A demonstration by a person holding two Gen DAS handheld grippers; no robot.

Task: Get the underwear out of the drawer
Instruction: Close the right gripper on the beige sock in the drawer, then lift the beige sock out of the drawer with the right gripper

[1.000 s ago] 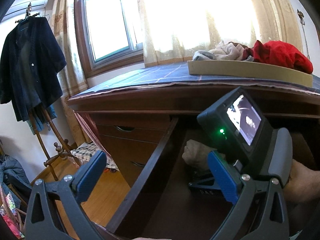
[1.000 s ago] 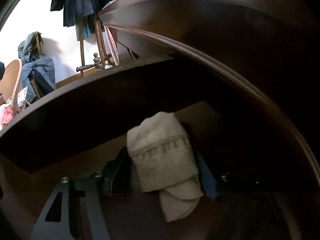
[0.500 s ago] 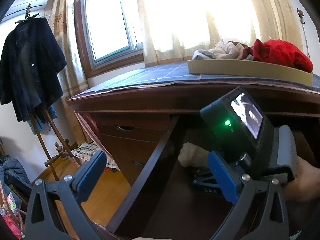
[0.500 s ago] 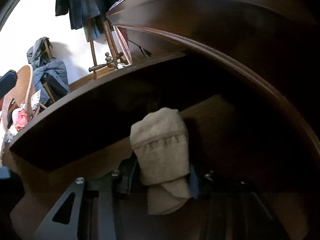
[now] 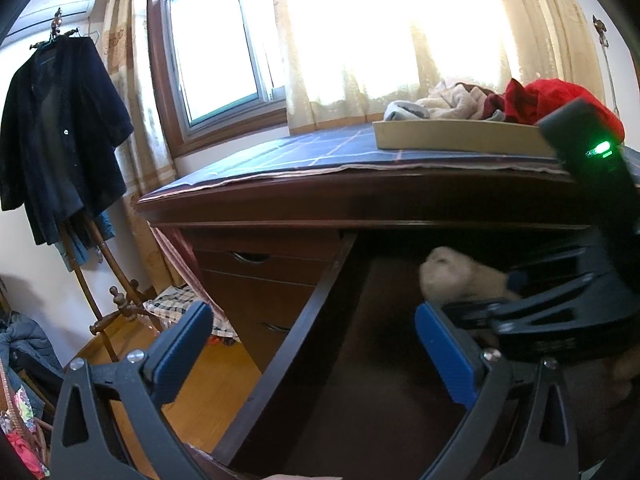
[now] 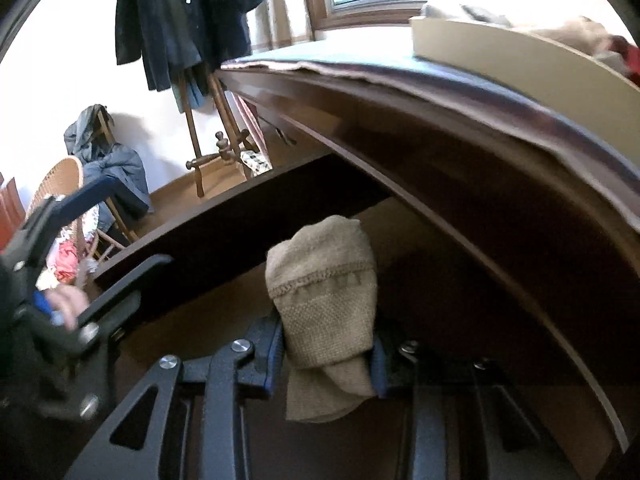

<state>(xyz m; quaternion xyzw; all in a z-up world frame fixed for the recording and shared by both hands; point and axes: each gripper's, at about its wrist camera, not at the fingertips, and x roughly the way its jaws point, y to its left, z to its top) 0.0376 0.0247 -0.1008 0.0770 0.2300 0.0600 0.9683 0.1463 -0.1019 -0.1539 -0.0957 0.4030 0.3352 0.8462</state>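
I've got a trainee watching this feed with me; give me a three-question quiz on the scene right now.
1. True or false: the left gripper holds a garment.
2. What is between the right gripper's fingers? A) beige underwear B) a black belt C) nothing
3. What sits on the desk top above the open drawer?

Key: 1 false, it is open and empty. 2 A, jaws closing on it. 3 A tray of clothes.
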